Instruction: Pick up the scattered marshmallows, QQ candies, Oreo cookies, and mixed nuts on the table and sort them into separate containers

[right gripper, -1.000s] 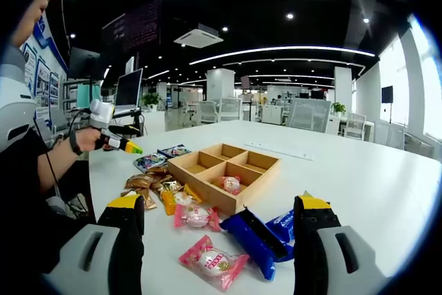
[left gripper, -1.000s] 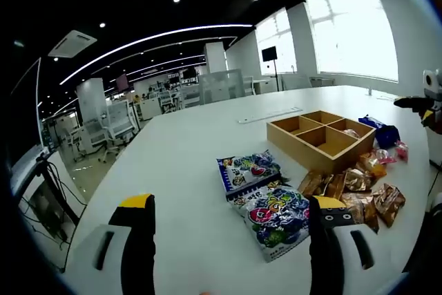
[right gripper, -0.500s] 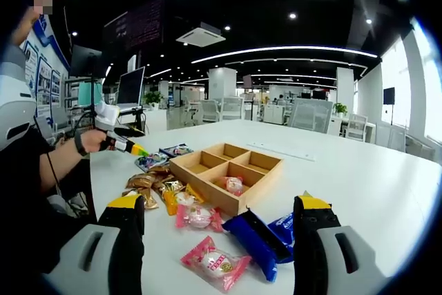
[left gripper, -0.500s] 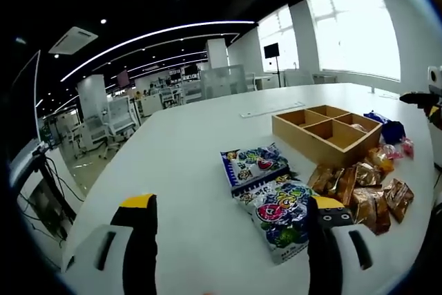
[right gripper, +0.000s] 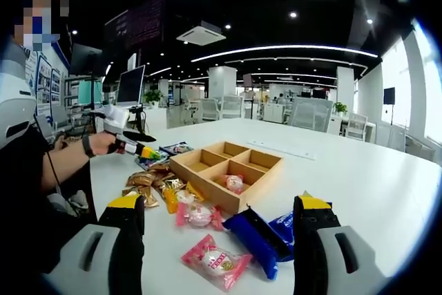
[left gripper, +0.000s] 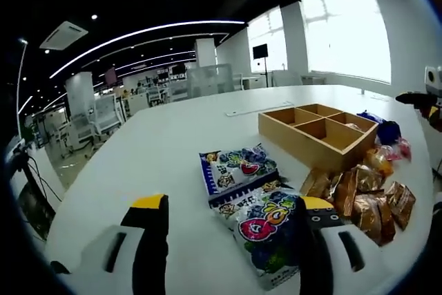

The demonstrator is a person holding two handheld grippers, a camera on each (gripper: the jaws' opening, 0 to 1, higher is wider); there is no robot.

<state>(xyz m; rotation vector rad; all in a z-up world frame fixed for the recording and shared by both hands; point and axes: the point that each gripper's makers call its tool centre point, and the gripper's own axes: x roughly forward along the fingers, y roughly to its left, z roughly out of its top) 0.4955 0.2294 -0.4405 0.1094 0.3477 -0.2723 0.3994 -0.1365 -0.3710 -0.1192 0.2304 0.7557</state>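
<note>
My left gripper (left gripper: 235, 204) is open and hovers low over two colourful QQ candy bags (left gripper: 238, 167), its jaws either side of the nearer bag (left gripper: 271, 224). Gold nut packets (left gripper: 359, 195) lie to the right of the bags, in front of a wooden four-compartment box (left gripper: 318, 126). My right gripper (right gripper: 218, 203) is open and holds nothing. Before it lie pink marshmallow packets (right gripper: 215, 262), blue Oreo packs (right gripper: 255, 236) and the box (right gripper: 207, 170) with one pink marshmallow (right gripper: 235, 183) in a near compartment. A person's hand holds the left gripper (right gripper: 131, 146) over the QQ bags (right gripper: 169, 150).
The white table (left gripper: 173, 143) stretches wide to the left and behind the box. A long thin strip (left gripper: 252, 110) lies beyond the box. Nut packets (right gripper: 145, 184) cluster at the box's left side. The person's arm and body (right gripper: 27, 170) stand at the table's left edge.
The left gripper has moved forward and down toward the QQ candy bags, which now sit between its jaws. The right gripper has held still.
</note>
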